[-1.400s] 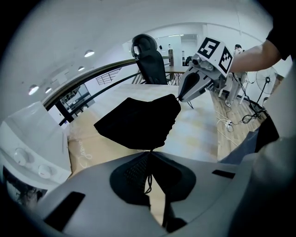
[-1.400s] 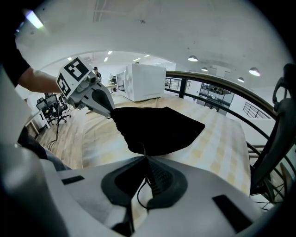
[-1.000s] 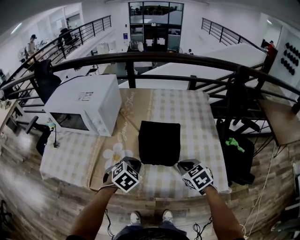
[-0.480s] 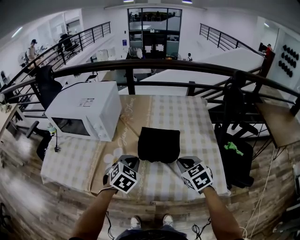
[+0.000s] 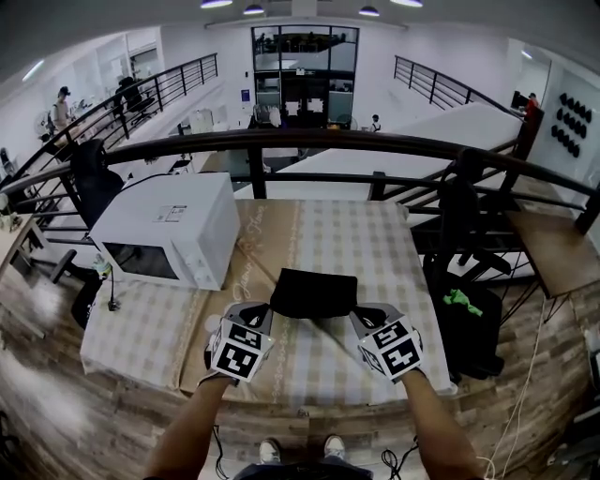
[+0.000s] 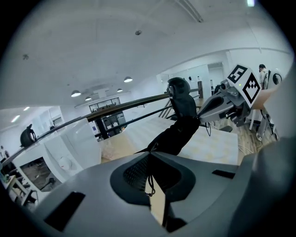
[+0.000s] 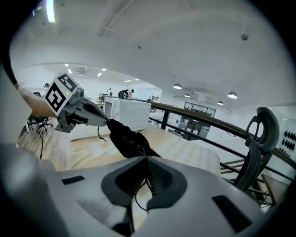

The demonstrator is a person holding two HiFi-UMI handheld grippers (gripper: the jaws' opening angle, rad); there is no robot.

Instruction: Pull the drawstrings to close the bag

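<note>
The right gripper (image 7: 147, 159) has its jaws pinched tight on a thin black string (image 7: 140, 194), and the black bag (image 7: 127, 141) stretches over the table (image 7: 189, 148) to the left gripper (image 7: 106, 121).

Bright, even light from ceiling lamps (image 5: 253, 9); fisheye edges bend, darken, perhaps blur.

We saw the black fabric bag (image 5: 314, 292) at the centre of the head view, bunched wide and short, with its near edge stretched to a corner on either side. In the left gripper view it ran from lower centre up toward the right, and a thin black drawstring (image 6: 149, 178) looped down, pinched in the left gripper's (image 6: 149, 157) closed jaws. In the right gripper view a second drawstring (image 7: 137, 196) curled down at lower centre, pinched in the right gripper's (image 7: 147, 159) closed jaws.
</note>
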